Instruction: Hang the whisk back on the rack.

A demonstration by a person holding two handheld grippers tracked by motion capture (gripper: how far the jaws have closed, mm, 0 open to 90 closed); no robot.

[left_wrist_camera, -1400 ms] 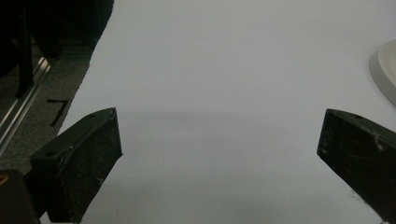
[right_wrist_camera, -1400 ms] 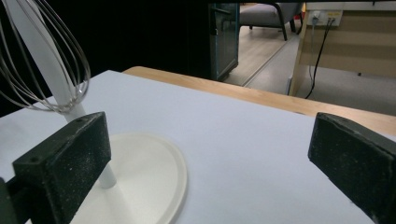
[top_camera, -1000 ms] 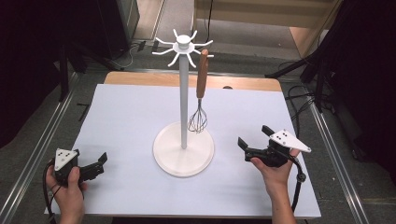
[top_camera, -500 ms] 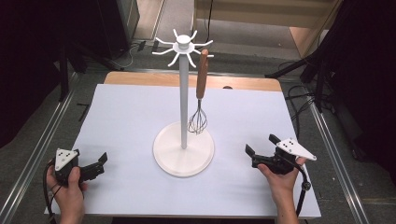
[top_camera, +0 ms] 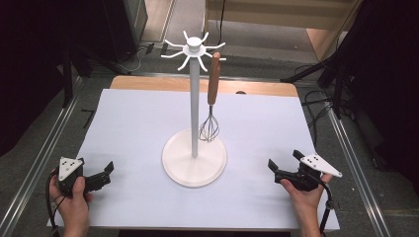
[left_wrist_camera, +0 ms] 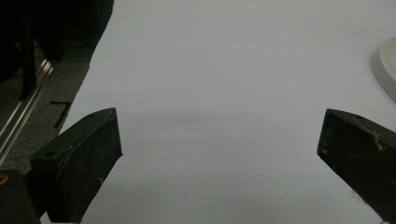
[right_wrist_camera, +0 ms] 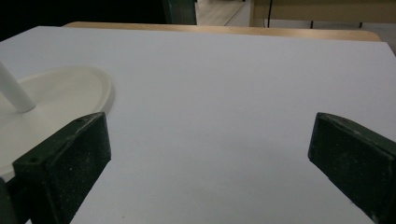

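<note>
My right gripper (top_camera: 285, 167) has dropped back to the table's near right edge, jaws wide and empty like the left gripper (top_camera: 101, 176), whisk (top_camera: 211, 109) hanging on the stand (top_camera: 194, 159): hang looks done.

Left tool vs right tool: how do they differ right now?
The left tool sits at the sheet's near-left corner; the right tool sits near its right edge. The left points right towards the stand; the right points left towards it. Both are open, empty and held low, well apart from the whisk.
</note>
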